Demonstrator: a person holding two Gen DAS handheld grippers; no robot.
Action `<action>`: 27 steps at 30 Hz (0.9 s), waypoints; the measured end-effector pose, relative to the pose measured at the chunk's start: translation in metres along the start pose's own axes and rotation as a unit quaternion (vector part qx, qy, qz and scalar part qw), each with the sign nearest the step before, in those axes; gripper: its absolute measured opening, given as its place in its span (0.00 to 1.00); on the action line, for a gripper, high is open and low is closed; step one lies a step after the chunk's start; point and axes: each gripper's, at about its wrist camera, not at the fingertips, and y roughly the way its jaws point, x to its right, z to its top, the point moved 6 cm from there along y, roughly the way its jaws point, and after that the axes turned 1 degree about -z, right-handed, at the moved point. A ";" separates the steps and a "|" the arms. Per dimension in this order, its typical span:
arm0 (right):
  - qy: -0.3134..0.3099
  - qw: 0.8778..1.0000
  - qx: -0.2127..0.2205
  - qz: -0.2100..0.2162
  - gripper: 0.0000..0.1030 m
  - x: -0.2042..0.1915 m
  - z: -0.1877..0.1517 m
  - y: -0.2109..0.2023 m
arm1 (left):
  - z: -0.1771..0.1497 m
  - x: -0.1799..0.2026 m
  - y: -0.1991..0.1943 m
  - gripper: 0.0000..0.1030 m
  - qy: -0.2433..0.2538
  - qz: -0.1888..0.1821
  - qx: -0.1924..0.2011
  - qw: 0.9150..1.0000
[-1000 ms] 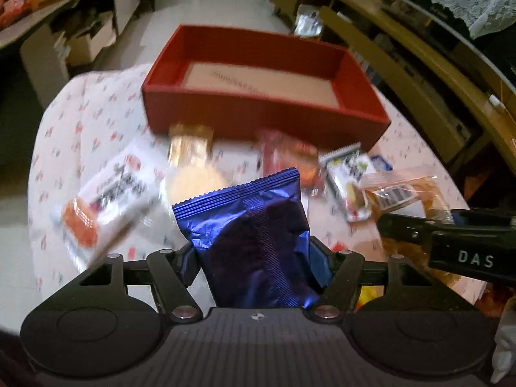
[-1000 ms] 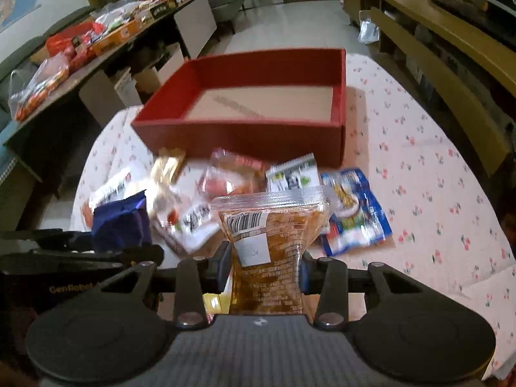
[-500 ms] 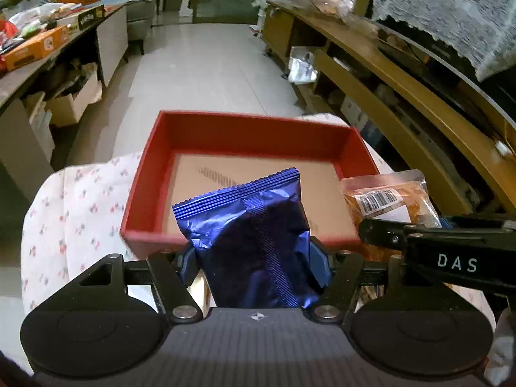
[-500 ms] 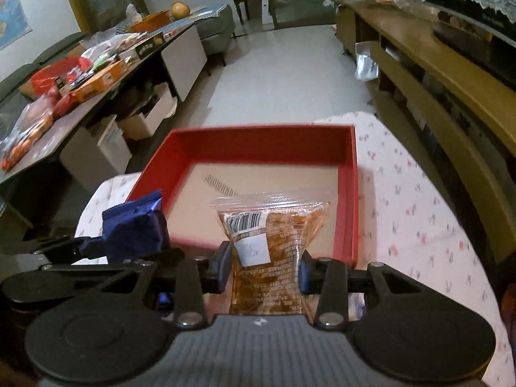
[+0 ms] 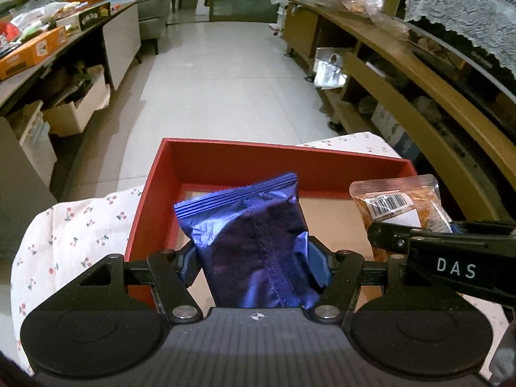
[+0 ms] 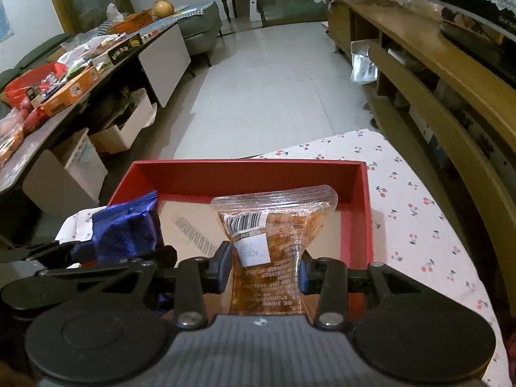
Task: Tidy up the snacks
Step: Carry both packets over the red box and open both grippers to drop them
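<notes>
**Holding two snack packets over the red box**

Gripping with both tools: your left gripper (image 5: 254,264) is clamped on a blue foil packet (image 5: 251,238), your right gripper (image 6: 264,267) on a clear pouch of orange-brown snack (image 6: 274,242). Each packet stands upright between its pads, long axis running away from you.

The red box (image 5: 151,200) lies directly ahead of and below both grippers, its cardboard floor bare. The two hang side by side over the near wall, neither plainly nearer; the drop looks to be straight down.

Blue packet: crinkled foil, serrated top seal, back seam showing. Clear pouch: barcode and white label facing you, pinched at its waist.
</notes>
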 end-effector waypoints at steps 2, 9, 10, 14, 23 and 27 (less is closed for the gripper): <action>-0.001 1.000 -0.006 -0.001 0.36 0.001 0.001 0.010 | -0.001 -0.003 0.009 0.69 -0.002 0.004 -0.007 1.000; -0.010 1.000 -0.025 -0.010 0.36 0.005 -0.004 0.035 | -0.006 -0.006 0.027 0.68 -0.001 0.015 -0.031 0.999; -0.013 1.000 -0.026 -0.013 0.37 0.005 -0.005 0.038 | -0.007 -0.006 0.028 0.68 -0.001 0.014 -0.033 0.999; -0.021 0.999 -0.035 -0.017 0.39 0.006 -0.009 0.047 | -0.009 -0.006 0.030 0.67 -0.001 0.011 -0.041 0.999; -0.035 0.999 -0.011 -0.027 0.42 0.004 -0.004 0.036 | -0.005 -0.007 0.023 0.77 -0.001 0.013 -0.030 0.999; -0.035 0.999 0.003 -0.024 0.46 0.002 -0.001 0.022 | -0.003 -0.009 0.014 0.82 -0.002 0.006 -0.026 1.000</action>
